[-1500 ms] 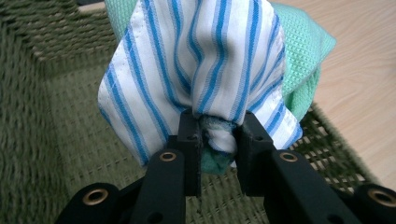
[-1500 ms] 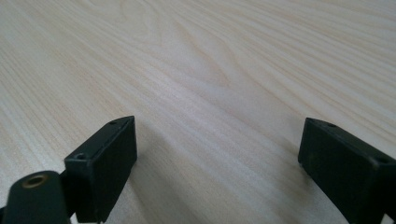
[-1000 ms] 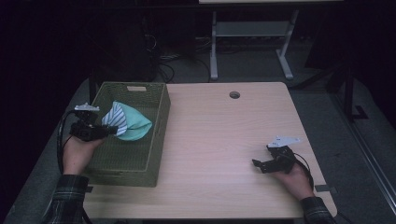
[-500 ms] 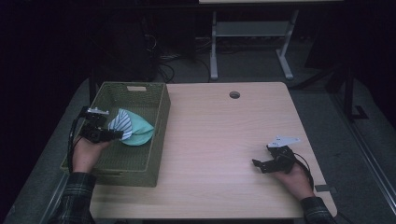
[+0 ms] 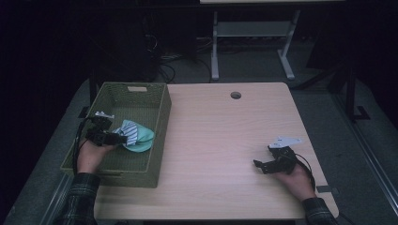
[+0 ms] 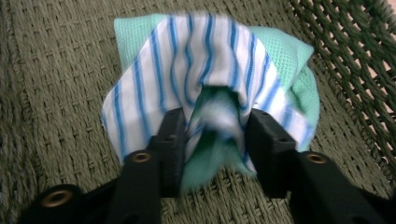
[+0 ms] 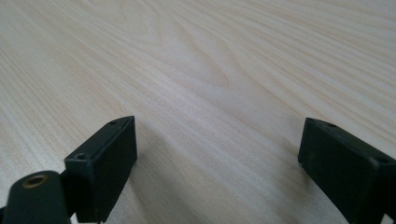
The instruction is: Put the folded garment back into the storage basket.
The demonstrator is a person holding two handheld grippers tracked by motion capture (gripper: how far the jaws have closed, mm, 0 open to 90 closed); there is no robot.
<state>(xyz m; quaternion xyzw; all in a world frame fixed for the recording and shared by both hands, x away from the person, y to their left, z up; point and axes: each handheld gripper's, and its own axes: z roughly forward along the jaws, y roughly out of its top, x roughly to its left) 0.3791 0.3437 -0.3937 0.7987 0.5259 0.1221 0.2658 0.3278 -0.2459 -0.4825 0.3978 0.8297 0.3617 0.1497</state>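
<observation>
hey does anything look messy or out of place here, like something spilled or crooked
Nothing stands out. The cloth, striped white-and-blue over mint green, is bunched rather than folded, but it sits inside the woven basket between the left gripper jaws. The right gripper rests open on the bare table. No spill or damage shows.

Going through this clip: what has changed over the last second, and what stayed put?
The left gripper has carried the striped and green cloth down into the woven basket and toward the person; the cloth now sits low over the basket floor. The jaws have parted somewhat with the cloth still between them, so release looks underway. The right gripper stayed open, resting on the table; the basket did not move.
</observation>
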